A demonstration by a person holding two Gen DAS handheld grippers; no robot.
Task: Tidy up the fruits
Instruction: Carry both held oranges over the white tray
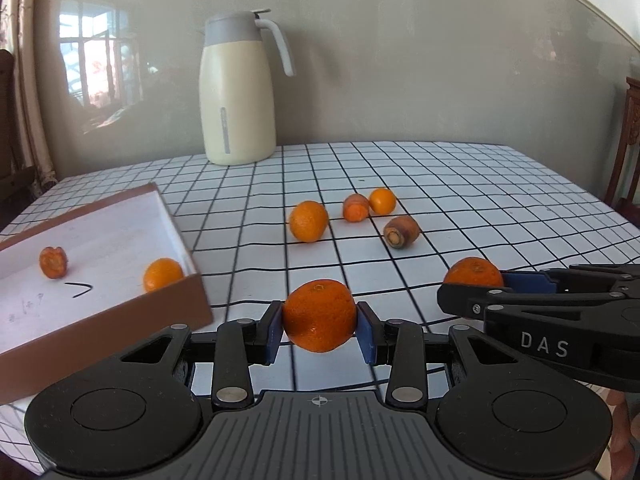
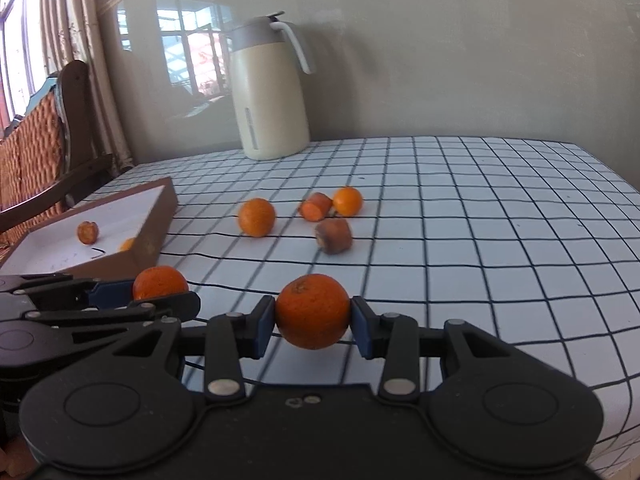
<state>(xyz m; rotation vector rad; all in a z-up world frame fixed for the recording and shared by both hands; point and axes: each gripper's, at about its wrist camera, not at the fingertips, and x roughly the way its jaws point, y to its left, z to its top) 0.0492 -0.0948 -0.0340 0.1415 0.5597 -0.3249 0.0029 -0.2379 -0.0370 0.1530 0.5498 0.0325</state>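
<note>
My left gripper (image 1: pixel 319 322) is shut on a mandarin (image 1: pixel 319 316) and holds it above the checked table near the front. My right gripper (image 2: pixel 313 318) is shut on another mandarin (image 2: pixel 313 312); it shows at the right of the left wrist view (image 1: pixel 474 273). The left one shows in the right wrist view (image 2: pixel 160 283). A brown box with a white inside (image 1: pixel 100 240) at the left holds a mandarin (image 1: pixel 162 274) and a carrot piece (image 1: pixel 53 262). On the table lie two mandarins (image 1: pixel 308 221) (image 1: pixel 382 201) and two carrot pieces (image 1: pixel 355 208) (image 1: pixel 401 231).
A cream thermos jug (image 1: pixel 239 92) stands at the table's back by the wall. The checked tablecloth (image 1: pixel 500 200) stretches to the right. A wooden chair (image 2: pixel 36 152) stands left of the table, another chair (image 1: pixel 628 140) at the right edge.
</note>
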